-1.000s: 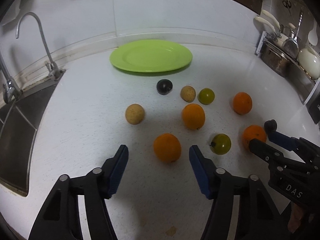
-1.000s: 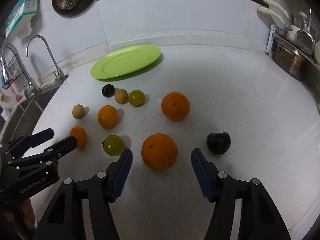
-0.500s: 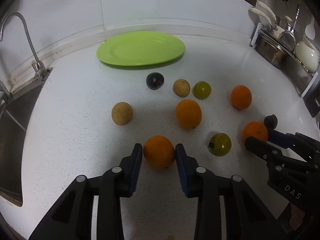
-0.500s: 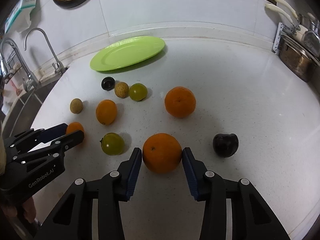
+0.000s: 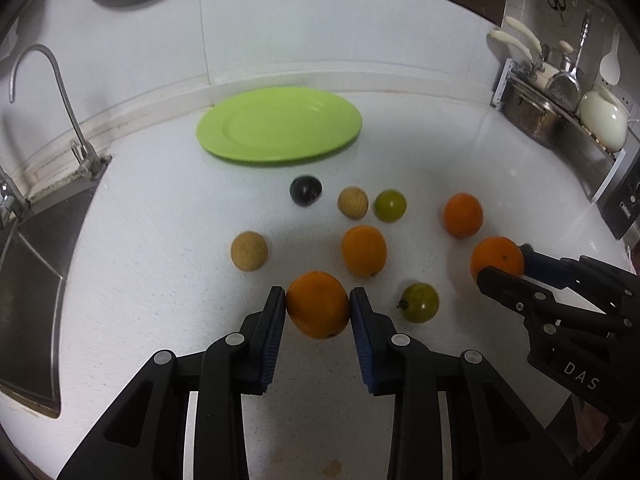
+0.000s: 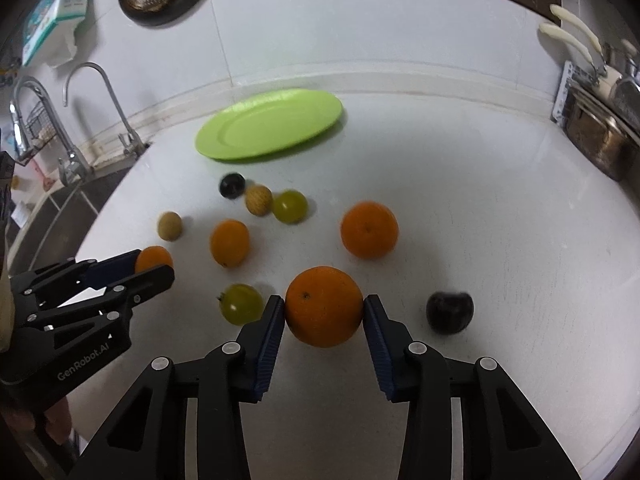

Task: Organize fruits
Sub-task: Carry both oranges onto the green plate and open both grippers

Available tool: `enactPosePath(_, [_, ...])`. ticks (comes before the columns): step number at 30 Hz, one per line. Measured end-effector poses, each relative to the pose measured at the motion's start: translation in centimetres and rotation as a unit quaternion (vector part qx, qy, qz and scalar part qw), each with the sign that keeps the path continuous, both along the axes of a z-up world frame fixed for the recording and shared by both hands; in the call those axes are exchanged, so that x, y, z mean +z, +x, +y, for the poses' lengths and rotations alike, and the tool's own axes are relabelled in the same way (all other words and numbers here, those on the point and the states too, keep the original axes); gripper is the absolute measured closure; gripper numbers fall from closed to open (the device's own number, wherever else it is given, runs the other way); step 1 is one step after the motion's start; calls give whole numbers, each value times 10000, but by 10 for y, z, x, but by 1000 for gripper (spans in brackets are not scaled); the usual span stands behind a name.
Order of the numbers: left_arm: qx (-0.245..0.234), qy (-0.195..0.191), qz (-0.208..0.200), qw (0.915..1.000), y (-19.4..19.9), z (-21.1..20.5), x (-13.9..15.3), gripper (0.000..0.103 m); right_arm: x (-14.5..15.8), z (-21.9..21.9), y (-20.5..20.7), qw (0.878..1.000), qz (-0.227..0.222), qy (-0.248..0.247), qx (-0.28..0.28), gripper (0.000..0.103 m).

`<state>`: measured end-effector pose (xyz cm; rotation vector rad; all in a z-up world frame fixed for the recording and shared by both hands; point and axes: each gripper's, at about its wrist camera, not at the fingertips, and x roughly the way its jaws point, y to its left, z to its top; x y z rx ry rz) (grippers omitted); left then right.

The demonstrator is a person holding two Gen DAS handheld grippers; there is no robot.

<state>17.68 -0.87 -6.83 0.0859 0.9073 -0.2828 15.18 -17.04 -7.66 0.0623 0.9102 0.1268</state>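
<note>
My left gripper (image 5: 318, 308) is shut on an orange (image 5: 318, 305) and holds it just above the white counter. My right gripper (image 6: 324, 312) is shut on a bigger orange (image 6: 324, 306), also lifted slightly. A green plate (image 5: 279, 125) lies at the back of the counter; it also shows in the right wrist view (image 6: 269, 123). Loose on the counter are two more oranges (image 5: 364, 251) (image 5: 463, 215), two green fruits (image 5: 419, 303) (image 5: 390, 205), two tan fruits (image 5: 249, 251) (image 5: 353, 203) and a dark plum (image 5: 305, 191). Another dark plum (image 6: 449, 312) lies right of my right gripper.
A sink (image 5: 28, 280) with a tap (image 5: 60, 92) is at the left. A rack with pots and utensils (image 5: 560, 96) stands at the back right. The counter's back edge meets a white tiled wall (image 5: 320, 32).
Both grippers closed from open onto their oranges and lifted them a little off the counter. The views have pulled back slightly.
</note>
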Motion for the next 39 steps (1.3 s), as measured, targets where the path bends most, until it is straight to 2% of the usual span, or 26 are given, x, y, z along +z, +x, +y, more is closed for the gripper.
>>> enactPosePath(10, [33,-53,-446,9990,2,8,35,70,38,12,7,9977,-487,158,442,61])
enactPosePath(16, [-5,59,-673,9977,23,15,47,70,48,21,31,9957,-648,242,623,61])
enactPosePath(25, [-121,29,-820,9966,64,26,60,70,64,39,79,9931,-828,243,792,61])
enactPosePath(31, [-237,87,-806,9964,99,28,61,70,69,50,111,9928,-795,209,875,62])
enactPosePath(39, [-519,129,-533,9971,153,28,49,70,55,58,165,9956,-402,178,832,61])
